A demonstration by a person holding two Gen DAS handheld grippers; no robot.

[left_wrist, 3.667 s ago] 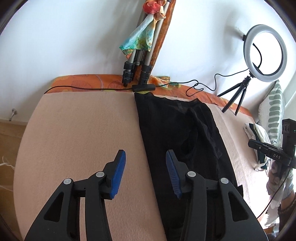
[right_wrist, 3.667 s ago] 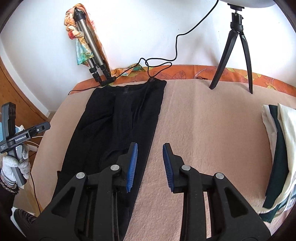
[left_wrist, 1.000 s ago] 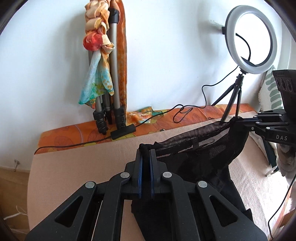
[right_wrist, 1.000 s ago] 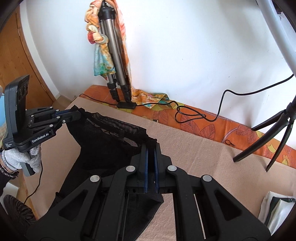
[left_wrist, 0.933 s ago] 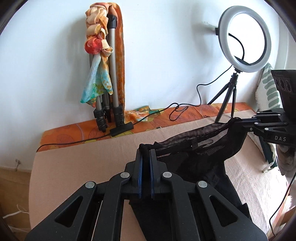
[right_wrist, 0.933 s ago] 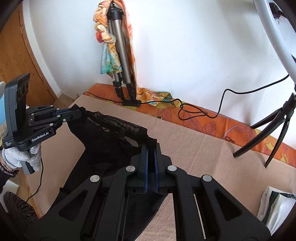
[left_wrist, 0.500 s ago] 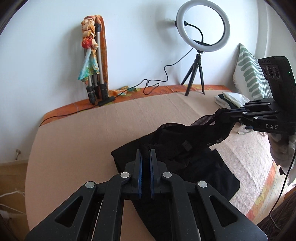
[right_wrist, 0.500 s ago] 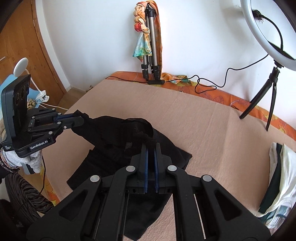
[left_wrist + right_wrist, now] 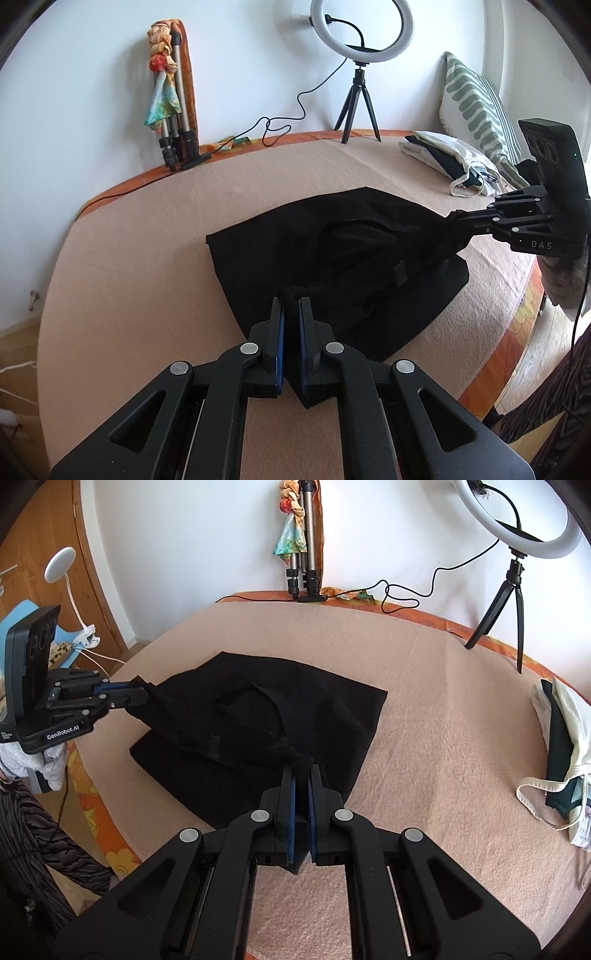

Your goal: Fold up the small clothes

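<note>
A black garment [image 9: 332, 236] lies folded over on the beige blanket [image 9: 140, 258]; it also shows in the right wrist view [image 9: 303, 709]. My left gripper [image 9: 291, 302] is shut on one top corner of it, held just above the lower layer. My right gripper [image 9: 301, 770] is shut on the other top corner. Each gripper shows in the other's view, the right one [image 9: 458, 216] at the right edge and the left one [image 9: 142, 690] at the left. The upper edge hangs slack between them.
A ring light on a tripod [image 9: 360, 74] and a folded tripod with a scarf [image 9: 173, 99] stand at the back by the wall. A pile of white and dark green clothes [image 9: 557, 738] lies at the right. A striped pillow [image 9: 476, 107] leans behind it.
Both grippers have pulled the garment's far end towards the near edge, folding it over itself. It now lies lower and flatter on the blanket than half a second ago.
</note>
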